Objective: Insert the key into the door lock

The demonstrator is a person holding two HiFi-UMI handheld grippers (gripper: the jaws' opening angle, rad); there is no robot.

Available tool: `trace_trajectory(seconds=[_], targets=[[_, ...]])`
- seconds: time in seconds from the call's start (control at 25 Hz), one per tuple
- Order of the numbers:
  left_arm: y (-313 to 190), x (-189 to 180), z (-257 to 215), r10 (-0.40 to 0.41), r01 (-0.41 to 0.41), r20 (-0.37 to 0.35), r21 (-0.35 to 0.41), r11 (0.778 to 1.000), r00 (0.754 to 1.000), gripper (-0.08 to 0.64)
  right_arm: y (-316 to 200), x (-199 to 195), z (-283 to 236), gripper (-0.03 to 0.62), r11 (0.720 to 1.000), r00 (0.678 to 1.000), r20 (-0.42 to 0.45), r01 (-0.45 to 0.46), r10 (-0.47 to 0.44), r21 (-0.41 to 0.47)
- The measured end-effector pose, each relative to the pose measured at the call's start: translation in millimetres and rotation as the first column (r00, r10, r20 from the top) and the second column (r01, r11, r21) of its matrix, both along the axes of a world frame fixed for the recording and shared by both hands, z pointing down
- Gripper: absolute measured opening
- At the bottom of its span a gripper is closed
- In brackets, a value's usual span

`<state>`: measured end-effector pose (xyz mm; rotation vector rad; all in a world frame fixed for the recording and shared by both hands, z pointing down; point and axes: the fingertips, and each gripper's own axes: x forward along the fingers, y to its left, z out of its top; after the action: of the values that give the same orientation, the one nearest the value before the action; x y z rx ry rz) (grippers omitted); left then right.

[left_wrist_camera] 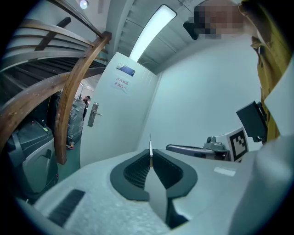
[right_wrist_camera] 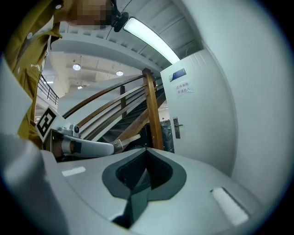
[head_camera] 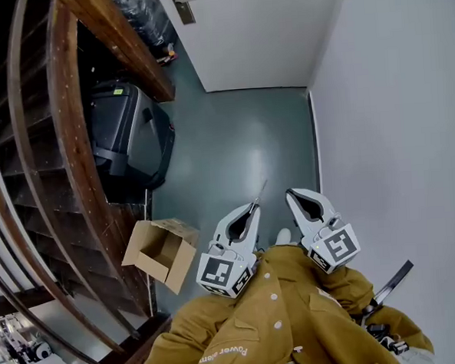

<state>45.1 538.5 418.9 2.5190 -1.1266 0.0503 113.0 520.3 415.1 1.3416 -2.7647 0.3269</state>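
left claw (left_wrist_camera: 150,155) clamped on the key (left_wrist_camera: 150,145), thin blade edge-on, sticking straight out past the tips. door (left_wrist_camera: 117,119) is well ahead of that claw; its lock plate with lever handle (left_wrist_camera: 93,114) sits ahead and left of the tips, well apart from the key. right claw (right_wrist_camera: 146,151) is just beside the left one, jaws together, nothing in them.
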Motion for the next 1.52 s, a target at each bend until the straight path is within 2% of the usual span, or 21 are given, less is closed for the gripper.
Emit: trace_trajectory(seconds=[0.16,0.24,0.36,0.68,0.92,1.24,1.52], targets=[[-1,-9,4,-0.012,0.012,-0.009,-0.012,1.000,1.000,0.026,0,-8,6,0.008,0.998,0.997,0.070,0.028,-0.025,-0.048],[-4,-16,4,-0.021,0.021,-0.017,-0.016,1.000,1.000,0.027,-3,-13,7,0.045,0.999,0.997,0.068,0.028,-0.025,-0.044],[-9,-30,6,-0.032,0.031,-0.034,-0.025,0.999,0.999,0.026,-8,-22,7,0.061,0.999,0.998,0.063,0.016,-0.013,-0.040],[-33,-84,12,-0.024,0.022,-0.056,-0.027,0.999,0.998,0.026,-35,-60,12,0.066,0.998,0.998,0.039,-0.052,0.053,-0.032],[-66,-101,13,0.004,-0.007,-0.070,-0.053,0.999,0.998,0.026,-61,-79,11,0.066,0.995,0.996,0.034,-0.087,0.088,-0.049],[-146,-105,18,-0.011,0.006,-0.080,-0.064,0.998,0.997,0.026,-141,-76,17,0.064,0.994,0.995,0.031,-0.093,0.095,-0.058],[-257,-83,12,-0.056,0.052,-0.067,-0.068,0.996,0.996,0.026,-258,-48,10,0.064,0.997,0.995,0.070,-0.065,0.069,-0.049]])
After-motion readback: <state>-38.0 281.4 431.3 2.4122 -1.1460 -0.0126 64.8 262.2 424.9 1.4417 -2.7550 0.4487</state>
